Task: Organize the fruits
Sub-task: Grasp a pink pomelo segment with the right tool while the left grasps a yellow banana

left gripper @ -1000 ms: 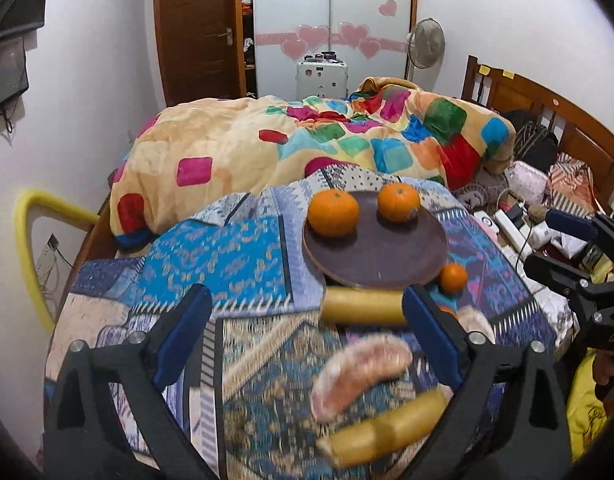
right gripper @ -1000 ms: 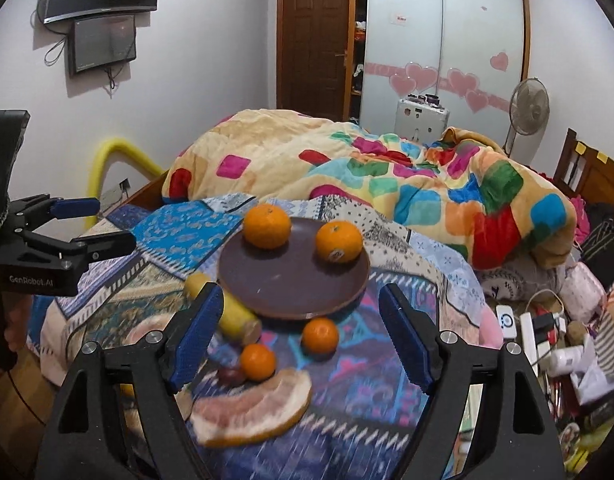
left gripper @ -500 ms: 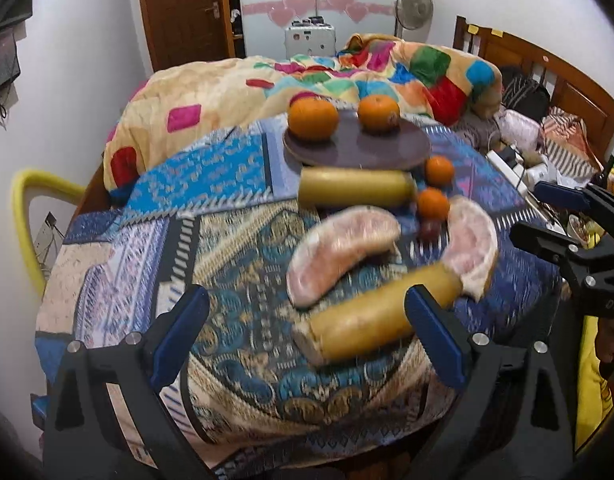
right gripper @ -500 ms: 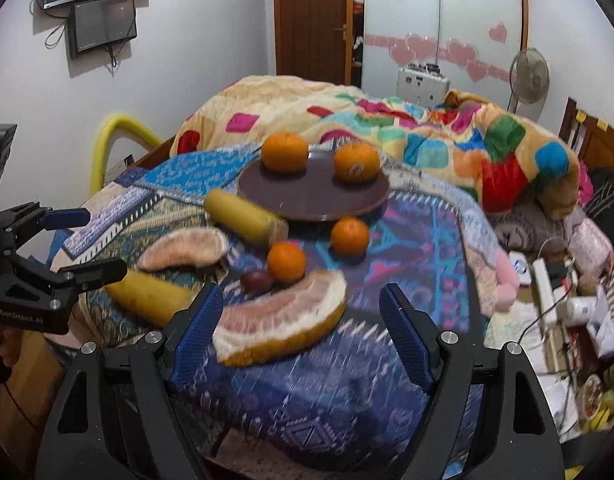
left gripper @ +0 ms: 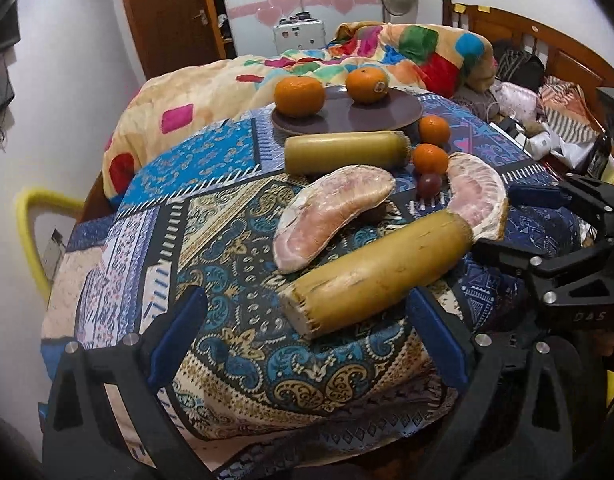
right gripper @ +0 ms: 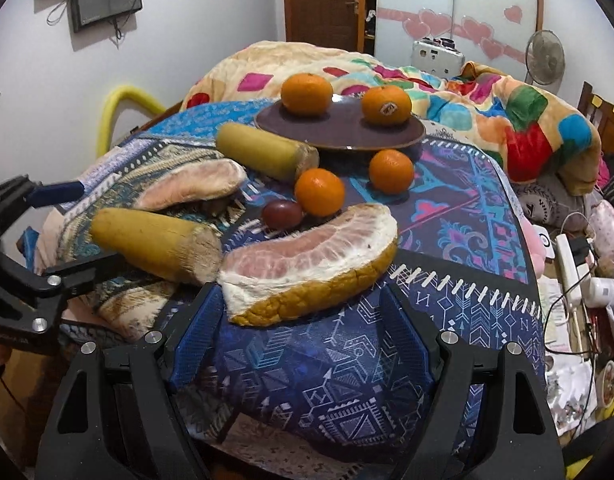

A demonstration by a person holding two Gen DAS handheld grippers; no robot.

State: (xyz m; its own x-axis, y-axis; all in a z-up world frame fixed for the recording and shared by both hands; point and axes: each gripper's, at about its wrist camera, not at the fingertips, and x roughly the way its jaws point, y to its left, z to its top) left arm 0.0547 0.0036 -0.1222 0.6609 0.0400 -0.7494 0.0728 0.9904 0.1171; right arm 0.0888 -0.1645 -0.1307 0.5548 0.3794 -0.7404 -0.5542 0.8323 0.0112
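- Left wrist view: left claw (left gripper: 307, 342) gapes empty at the table's (left gripper: 235, 360) near edge, just before a yellow cane piece (left gripper: 377, 266); the peeled pomelo wedge (left gripper: 331, 216) shows fully.
- Right wrist view: right claw (right gripper: 303, 334) gapes empty before the rind-on pomelo wedge (right gripper: 311, 264); two oranges sit on the plate (right gripper: 339, 130) at the far edge.

The right gripper (right gripper: 299, 332) stands spread and empty, a pomelo wedge (right gripper: 311, 264) just beyond its fingertips, nearer the left finger (right gripper: 195, 336). Farther ahead lie a grape (right gripper: 282, 213) and two tangerines (right gripper: 319, 192).
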